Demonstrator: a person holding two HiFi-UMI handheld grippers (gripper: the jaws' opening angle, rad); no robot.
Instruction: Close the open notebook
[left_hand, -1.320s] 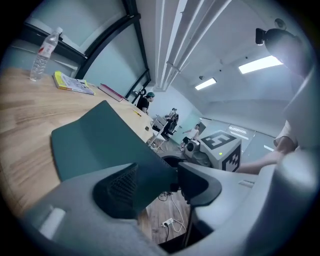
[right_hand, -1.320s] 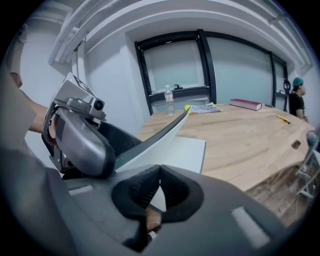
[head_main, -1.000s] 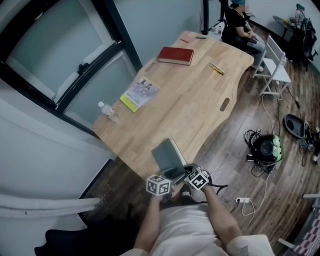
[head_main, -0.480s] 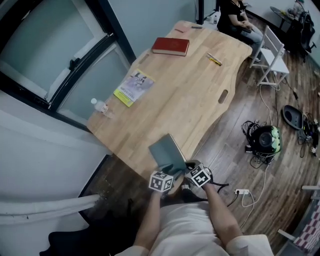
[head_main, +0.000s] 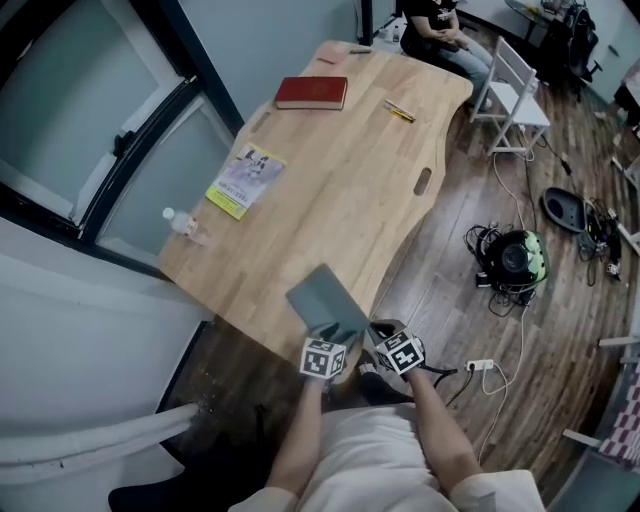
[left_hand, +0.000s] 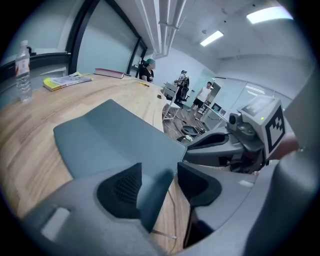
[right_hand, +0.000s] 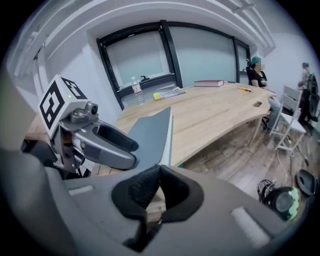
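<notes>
Grey notebook (head_main: 322, 301) now lies flatter; my left gripper (left_hand: 160, 180) gapes round its near corner, right gripper (right_hand: 159, 187) pinched empty. I judge closing nearly done.

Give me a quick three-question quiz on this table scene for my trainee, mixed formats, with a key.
1. Multiple choice: where on the table does the red book lie? A, at its far end. B, at its near edge. C, in its middle.
2. True or false: the grey notebook lies at the table's far end.
3. Short answer: which gripper's jaws stand apart?

Key: 1 A. 2 False, it lies at the near edge. 3 The left gripper.
</notes>
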